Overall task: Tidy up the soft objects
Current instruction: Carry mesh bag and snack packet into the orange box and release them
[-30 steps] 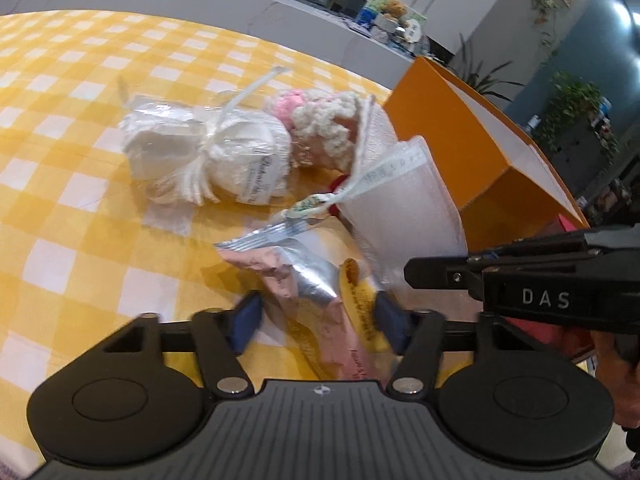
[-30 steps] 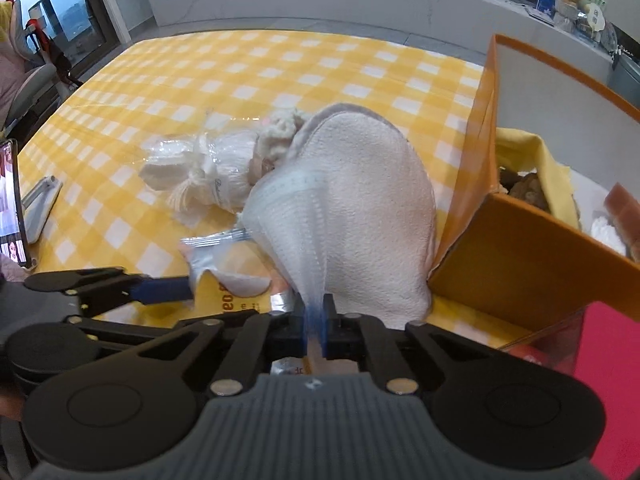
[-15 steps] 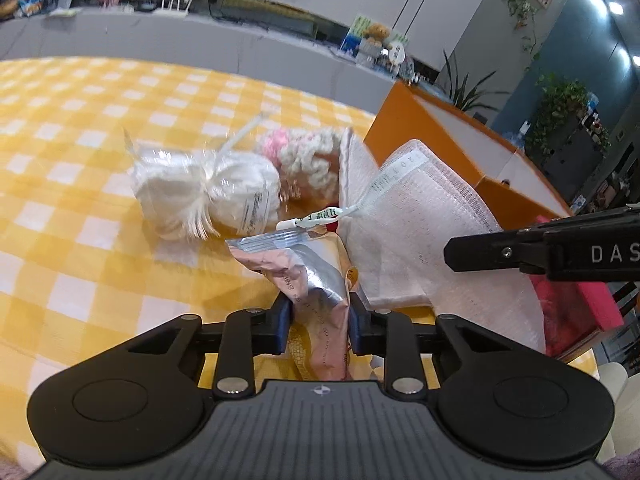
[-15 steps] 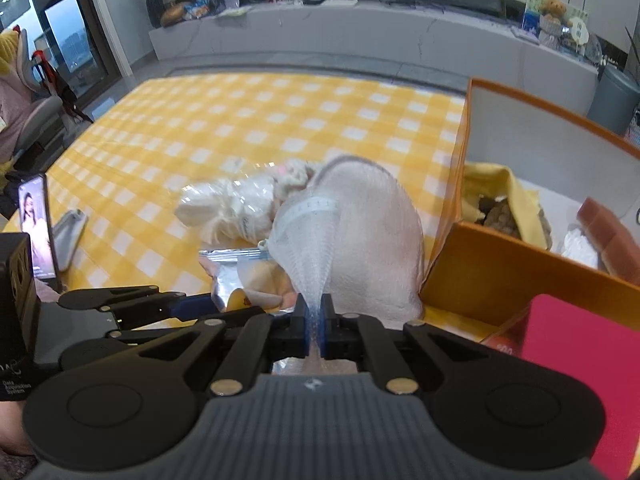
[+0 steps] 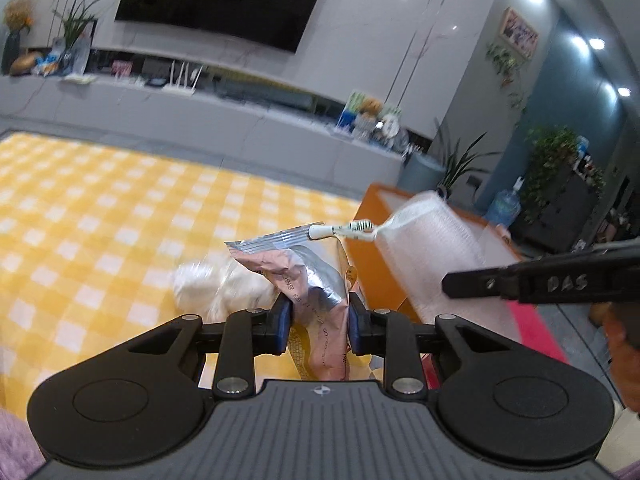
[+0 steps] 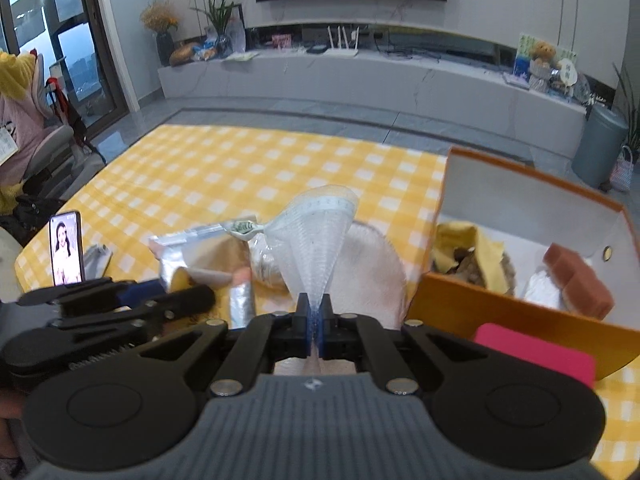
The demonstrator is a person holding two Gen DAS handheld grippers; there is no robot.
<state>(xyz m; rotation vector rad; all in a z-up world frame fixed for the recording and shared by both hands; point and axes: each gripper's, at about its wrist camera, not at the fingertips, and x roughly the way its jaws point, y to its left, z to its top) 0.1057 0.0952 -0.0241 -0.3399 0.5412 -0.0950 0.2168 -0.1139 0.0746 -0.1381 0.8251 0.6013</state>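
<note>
My left gripper is shut on a pink and silver foil snack packet, lifted off the yellow checked table. The packet also shows in the right wrist view. My right gripper is shut on a white mesh bag holding a white cloth, lifted beside the orange box. A drawstring toggle of the mesh bag lies against the packet's top. A white wrapped bundle lies blurred on the table behind the packet.
The open orange box holds a yellow cloth, a brown sponge and a white item. A pink pad lies before it. A phone stands at the table's left edge.
Both grippers have risen and tilted up, lifting the packet and the mesh bag off the table. One second ago the left gripper was open around the packet; it has shut on it.
</note>
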